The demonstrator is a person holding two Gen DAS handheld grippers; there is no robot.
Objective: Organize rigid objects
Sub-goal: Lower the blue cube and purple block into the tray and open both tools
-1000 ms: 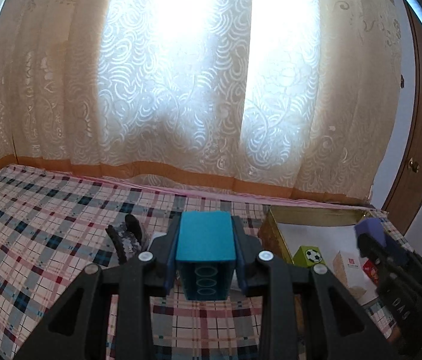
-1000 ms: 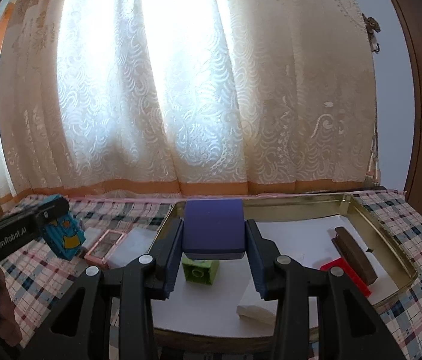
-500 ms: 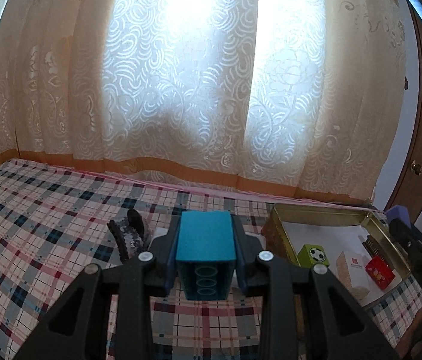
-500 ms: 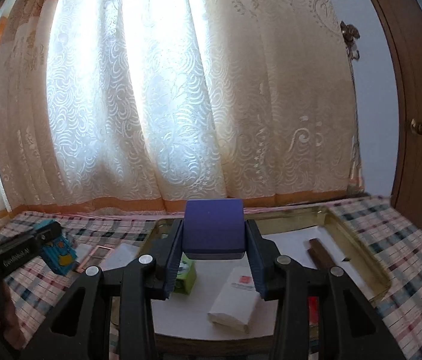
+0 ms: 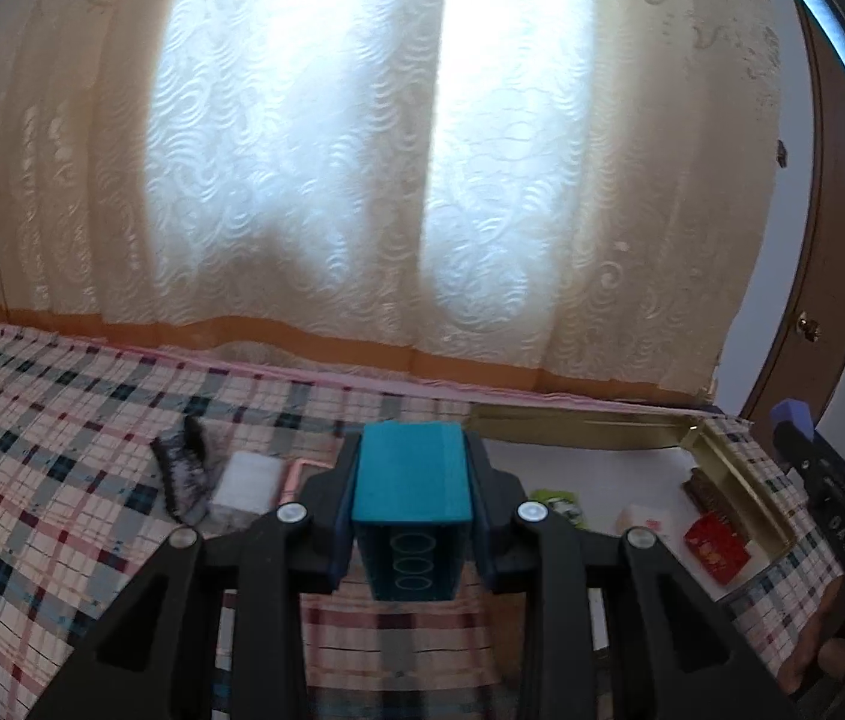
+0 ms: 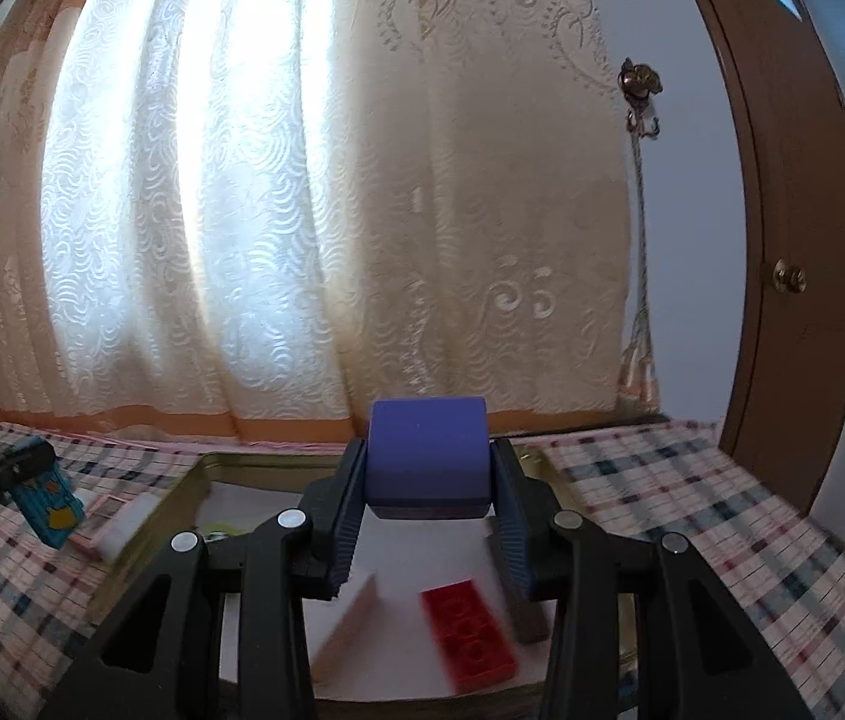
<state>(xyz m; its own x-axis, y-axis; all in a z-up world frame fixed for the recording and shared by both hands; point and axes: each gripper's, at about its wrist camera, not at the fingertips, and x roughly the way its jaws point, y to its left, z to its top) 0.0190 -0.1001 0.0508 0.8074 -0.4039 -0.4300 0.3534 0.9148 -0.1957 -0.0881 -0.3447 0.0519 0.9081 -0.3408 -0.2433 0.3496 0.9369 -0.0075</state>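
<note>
While clamped — teal block (image 5: 411,474) (three ovals underneath)

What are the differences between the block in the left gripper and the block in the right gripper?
The teal block shows round sockets on its near end; the purple block looks smooth there. The teal block looks narrower and longer, the purple block wider and squarer. Both are clamped: one in the left gripper, one in the right gripper, above the table.

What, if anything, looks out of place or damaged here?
Nothing looks spilled or broken. A dark patterned item, a white box and a pink-framed item lie on the checked cloth outside the gold tray.
</note>
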